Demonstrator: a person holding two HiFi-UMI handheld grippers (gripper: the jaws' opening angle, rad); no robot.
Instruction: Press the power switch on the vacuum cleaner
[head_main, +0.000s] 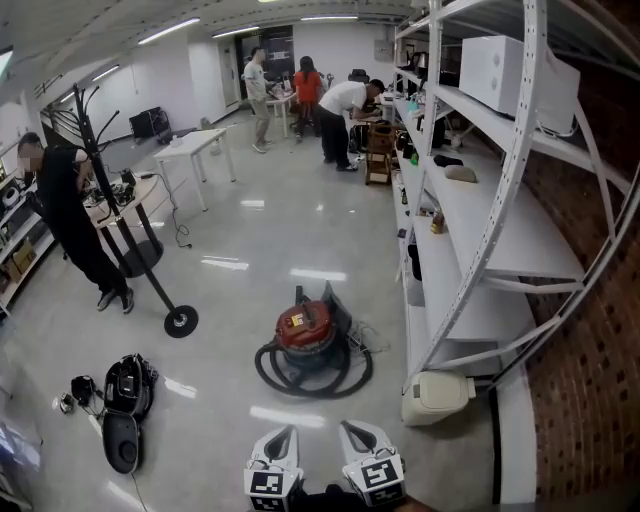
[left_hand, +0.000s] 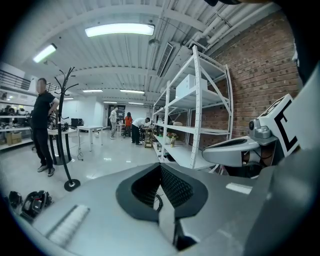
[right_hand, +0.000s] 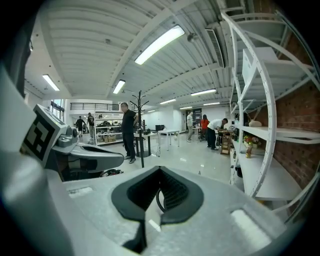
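Black coat stand (head_main: 118, 215) on the floor at left. Left gripper (head_main: 288, 432) at the bottom edge, jaws drawn together at the tips, nothing between them. Red vacuum cleaner (head_main: 306, 328) sits on the floor ahead of both grippers, touched by neither, with its black hose (head_main: 310, 388) looped round its base. Right gripper (head_main: 347, 426) is just beside the left, jaws likewise closed and empty. White shelving (head_main: 480, 235) at right.

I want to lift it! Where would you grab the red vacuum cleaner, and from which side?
Probably from straight above, on the top of the vacuum cleaner. It stands upright, and its black hose coils on the floor round its base, blocking low side grips. Whether there's a carry handle is too small to tell.
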